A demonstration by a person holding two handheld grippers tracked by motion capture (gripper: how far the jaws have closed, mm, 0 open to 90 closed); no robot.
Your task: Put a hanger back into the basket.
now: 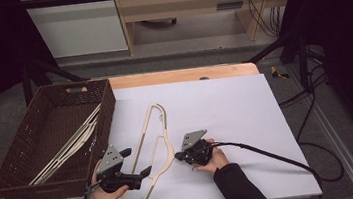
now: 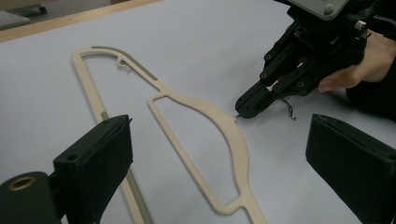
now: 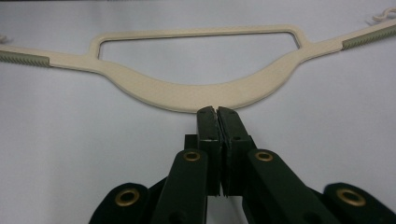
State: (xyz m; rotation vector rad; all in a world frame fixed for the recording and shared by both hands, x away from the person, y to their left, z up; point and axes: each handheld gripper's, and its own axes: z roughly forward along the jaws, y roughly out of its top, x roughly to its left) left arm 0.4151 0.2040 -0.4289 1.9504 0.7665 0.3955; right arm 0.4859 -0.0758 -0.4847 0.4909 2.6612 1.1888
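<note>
The cream plastic hanger (image 1: 156,147) lies flat on the tabletop (image 1: 226,109) beside the basket (image 1: 43,140), likely light, thin and stiff, so take its curved neck, where the right gripper (image 3: 215,111) touches with fingers closed on nothing; the left gripper (image 2: 219,154) gapes wide, empty.

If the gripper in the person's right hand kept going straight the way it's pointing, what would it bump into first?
The cream hanger. The right gripper, jaws closed, points at the hanger's curved middle and looks about to touch it.
</note>
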